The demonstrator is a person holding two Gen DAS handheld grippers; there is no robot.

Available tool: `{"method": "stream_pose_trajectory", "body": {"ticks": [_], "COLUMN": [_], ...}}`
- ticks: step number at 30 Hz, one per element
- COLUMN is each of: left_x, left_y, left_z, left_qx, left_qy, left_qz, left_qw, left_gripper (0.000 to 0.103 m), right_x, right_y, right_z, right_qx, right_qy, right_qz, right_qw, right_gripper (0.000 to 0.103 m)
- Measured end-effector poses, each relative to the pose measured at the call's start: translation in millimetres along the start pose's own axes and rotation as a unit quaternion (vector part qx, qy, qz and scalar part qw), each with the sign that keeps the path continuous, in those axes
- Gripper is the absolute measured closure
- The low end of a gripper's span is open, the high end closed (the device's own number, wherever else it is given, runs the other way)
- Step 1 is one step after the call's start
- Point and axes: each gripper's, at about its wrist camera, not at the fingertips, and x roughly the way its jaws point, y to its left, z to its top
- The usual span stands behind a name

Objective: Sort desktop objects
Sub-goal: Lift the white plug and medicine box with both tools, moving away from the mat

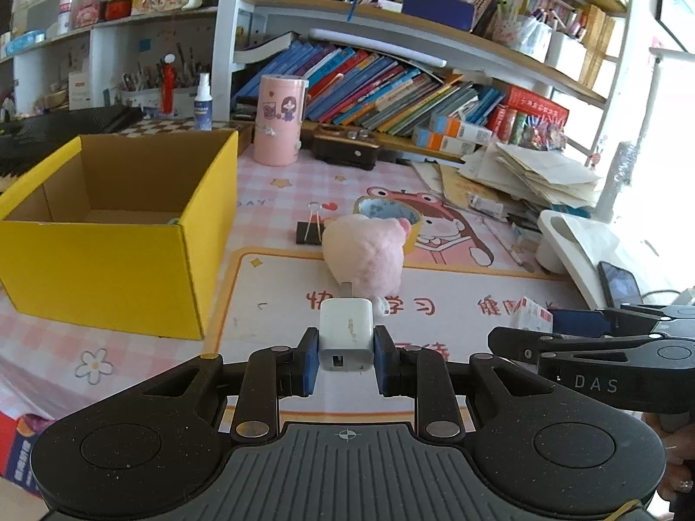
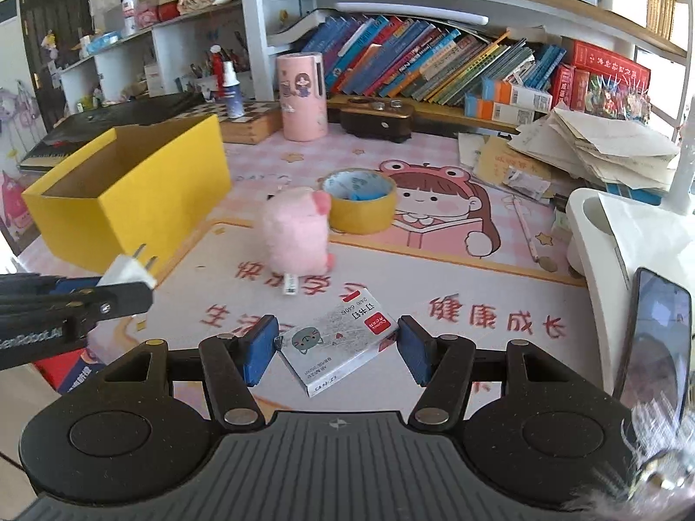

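The left tool (image 1: 346, 358) is clamped narrow on a white charger (image 1: 346, 333), both blue pads pressed to its sides, its prongs pointing away from the camera. The right wrist view shows the same charger (image 2: 126, 270) off to that tool's left, lifted above the bench.

The right tool (image 2: 336, 347) stands about a third open around a small staple box (image 2: 336, 341). The box sits between the pads, skewed; the left pad looks to touch one corner and the right pad the opposite corner, though I cannot tell whether it is gripped or only bracketed, nor whether it is off the bench (image 2: 478, 286).

Counted ahead of the tools — one pink plush (image 1: 362, 256), one roll of yellow tape (image 2: 358, 206), one black binder clip (image 1: 310, 230), one pink cylinder (image 1: 280, 119), one spray bottle (image 1: 202, 104). The plush lies just beyond the left tool; the tape is right behind it, and the clip is beside the plush on its left. A phone (image 2: 656, 338) lies at the far right of the right tool, next to a white stand (image 2: 630, 234).

One container: a yellow cardboard box (image 1: 108, 269), open at the top, forward and left of the left tool. Most of its floor is hidden by the near wall — a small greenish thing shows at the bottom, too little to name.

Shelves of books (image 1: 391, 91) and a pile of papers (image 1: 538, 173) lie further back and right.
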Motion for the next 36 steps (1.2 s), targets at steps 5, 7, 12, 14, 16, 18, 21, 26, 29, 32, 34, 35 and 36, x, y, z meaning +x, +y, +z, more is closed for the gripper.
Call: {"method": "stream_pose_trajectory", "body": {"ticks": [5,7,12,14,16,18,21,26,29,32,34,35,36], "left_x": [-20.8,-31.1,-59.5,-67.9,-76.2,-84.2,-94.7,-108.1,-115.1,-119.5,-122.8,-124.3,-125.4], "left_y": [23.6,36.4,66.1,75.5,85.6,95.0,107.4,127.8,141.4,152.3,159.5,162.6,164.8], "left_z": [-10.6,-17.2,-32.3,-36.9,-42.5,-47.9,-55.6,-67.4,-72.4,-74.2,-76.0,-76.8,-77.1], "left_qx": [0.003,0.001,-0.004,-0.005,-0.006,-0.004,-0.002,0.003,0.0,-0.005,-0.007,-0.007,-0.007], "left_qy": [0.002,0.004,0.005,0.006,0.007,0.007,0.008,0.013,0.014,0.013,0.013,0.013,0.013], "left_qz": [0.001,0.003,0.007,0.009,0.011,0.012,0.011,0.009,0.01,0.011,0.011,0.01,0.01], "left_qw": [1.0,1.0,1.0,0.9999,0.9999,0.9999,0.9999,0.9999,0.9999,0.9998,0.9998,0.9998,0.9998], "left_gripper": [0.079,0.079,0.079,0.079,0.079,0.079,0.079,0.079,0.079,0.079,0.079,0.079,0.079], "right_x": [-7.8,-10.0,-17.3,-21.6,-25.5,-29.4,-35.0,-40.6,-41.8,-41.6,-40.9,-40.7,-40.7], "right_y": [26.7,42.0,88.5,106.0,122.4,137.3,157.2,185.8,202.2,218.3,226.9,231.1,233.9], "right_z": [-7.2,-11.5,-23.0,-27.2,-32.2,-37.3,-45.4,-56.3,-61.4,-64.5,-64.3,-64.3,-64.6], "right_qx": [0.017,0.019,0.006,-0.002,-0.007,-0.008,-0.009,-0.006,-0.006,-0.011,-0.015,-0.016,-0.016], "right_qy": [0.003,0.007,0.019,0.021,0.023,0.026,0.029,0.032,0.033,0.036,0.037,0.038,0.039], "right_qz": [-0.006,-0.005,0.006,0.008,0.009,0.008,0.008,0.007,0.009,0.013,0.015,0.017,0.018], "right_qw": [1.0,1.0,1.0,1.0,1.0,1.0,0.999,0.999,0.999,0.999,0.999,0.999,0.999], "right_gripper": [0.046,0.046,0.046,0.046,0.046,0.046,0.046,0.046,0.046,0.046,0.046,0.046,0.046]}}
